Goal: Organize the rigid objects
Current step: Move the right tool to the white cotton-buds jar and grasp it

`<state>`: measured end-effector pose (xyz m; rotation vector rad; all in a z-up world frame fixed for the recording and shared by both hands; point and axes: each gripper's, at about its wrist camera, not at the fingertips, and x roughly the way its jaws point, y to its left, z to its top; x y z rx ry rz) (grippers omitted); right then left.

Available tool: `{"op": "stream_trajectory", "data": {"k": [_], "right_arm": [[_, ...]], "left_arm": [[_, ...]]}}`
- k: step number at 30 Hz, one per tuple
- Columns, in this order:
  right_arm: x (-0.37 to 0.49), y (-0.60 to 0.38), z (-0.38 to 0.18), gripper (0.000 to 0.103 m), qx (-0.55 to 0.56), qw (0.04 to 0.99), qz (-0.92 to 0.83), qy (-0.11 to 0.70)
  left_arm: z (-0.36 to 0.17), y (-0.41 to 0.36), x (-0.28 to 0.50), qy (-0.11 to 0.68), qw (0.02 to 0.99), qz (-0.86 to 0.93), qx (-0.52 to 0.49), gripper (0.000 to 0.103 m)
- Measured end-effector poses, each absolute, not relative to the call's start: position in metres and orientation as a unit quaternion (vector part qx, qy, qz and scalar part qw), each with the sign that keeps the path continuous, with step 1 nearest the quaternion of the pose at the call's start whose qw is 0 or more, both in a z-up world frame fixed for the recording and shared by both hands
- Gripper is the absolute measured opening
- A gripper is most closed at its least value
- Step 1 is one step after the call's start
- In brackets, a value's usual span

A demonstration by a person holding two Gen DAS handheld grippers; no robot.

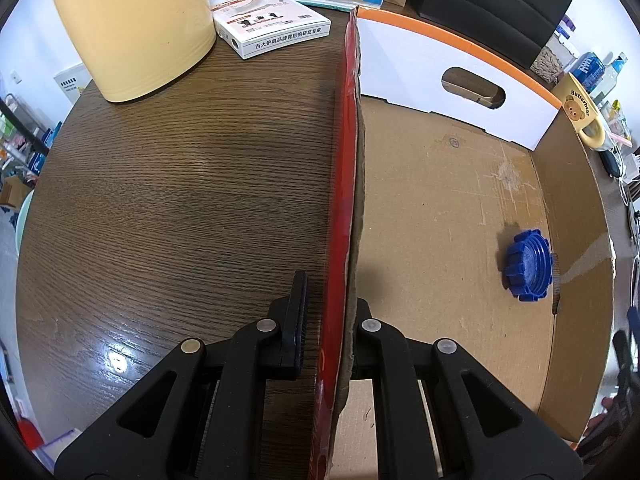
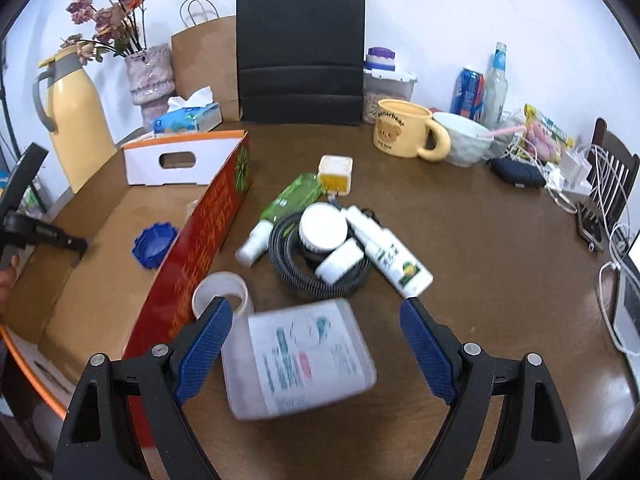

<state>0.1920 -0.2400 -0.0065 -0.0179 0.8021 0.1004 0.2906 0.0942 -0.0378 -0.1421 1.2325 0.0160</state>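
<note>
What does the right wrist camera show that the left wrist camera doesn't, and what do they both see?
Only the right wrist view: the open right gripper over a white jug lying on the table, and the pile beyond it: a coiled cable, a green bottle, a white tube.

Only the left wrist view: the left gripper shut on the box wall, and a white carton.

Both: the cardboard box, the blue cap inside it, the yellow flask, the bear mug.
</note>
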Motion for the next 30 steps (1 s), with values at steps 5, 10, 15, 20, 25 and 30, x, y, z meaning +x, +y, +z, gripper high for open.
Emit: {"op": "stream_trajectory", "data": {"k": [5, 10, 15, 20, 25, 30], "right_arm": [[0.180, -0.240, -0.019, 0.090, -0.010, 0.919, 0.063, 0.390], [0.179, -0.239, -0.026, 0.090, 0.000, 0.918, 0.078, 0.389], [0.174, -0.233, -0.027, 0.090, -0.012, 0.916, 0.099, 0.388], [0.176, -0.232, -0.031, 0.092, -0.023, 0.918, 0.093, 0.386], [0.185, -0.232, -0.041, 0.103, -0.032, 0.913, 0.084, 0.399], [0.197, -0.240, -0.049, 0.103, -0.012, 0.908, 0.082, 0.412]], "left_arm": [[-0.038, 0.095, 0.291, 0.577, 0.814, 0.008, -0.066, 0.007], [-0.038, 0.095, 0.291, 0.577, 0.814, 0.006, -0.066, 0.007], [-0.038, 0.096, 0.293, 0.578, 0.813, 0.006, -0.067, 0.007], [-0.039, 0.096, 0.293, 0.578, 0.813, 0.006, -0.067, 0.007], [-0.039, 0.097, 0.293, 0.578, 0.813, 0.006, -0.068, 0.007], [-0.039, 0.097, 0.293, 0.578, 0.813, 0.006, -0.068, 0.007]]}}
